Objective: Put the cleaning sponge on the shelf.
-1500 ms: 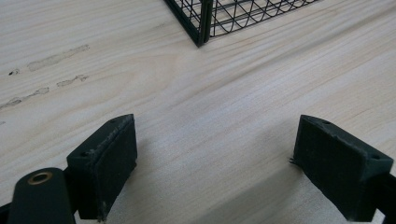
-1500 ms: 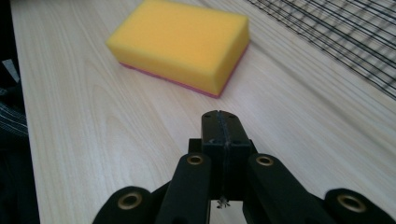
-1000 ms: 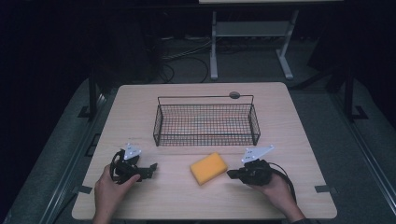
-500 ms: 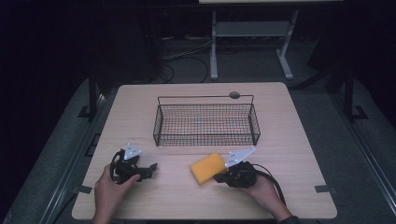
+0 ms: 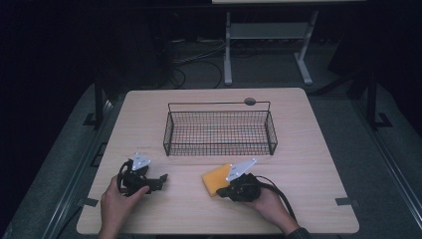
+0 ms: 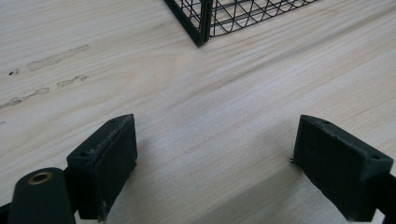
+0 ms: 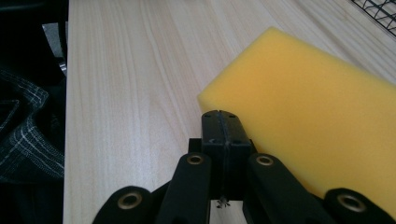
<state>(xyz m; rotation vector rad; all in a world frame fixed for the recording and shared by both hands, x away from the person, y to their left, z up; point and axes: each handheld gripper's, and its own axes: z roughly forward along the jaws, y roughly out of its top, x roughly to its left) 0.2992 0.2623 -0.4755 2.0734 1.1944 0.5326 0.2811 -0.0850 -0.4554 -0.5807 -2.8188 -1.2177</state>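
Jaws of right gripper (image 7: 223,122) were pressed together beside yellow sponge (image 7: 308,107); left gripper (image 6: 215,163) was held spread, well left of sponge.

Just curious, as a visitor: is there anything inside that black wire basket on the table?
The wire basket looks empty; only the wooden table shows through its mesh. The yellow sponge lies outside it, in front, by the right gripper.

- L gripper (image 5: 160,179): black body, grey 3-cornered plate on top; broad black block pads (image 6: 105,163), worn edges, small screw holes, brass rivet on near-left link.
- R gripper (image 5: 221,190): black, grey plate on top, thick black cable looping near-right; black link arms w/ brass rivets.
- Dark cuff at R wrist; dark plaid fabric (image 7: 25,135), thin pale lines.
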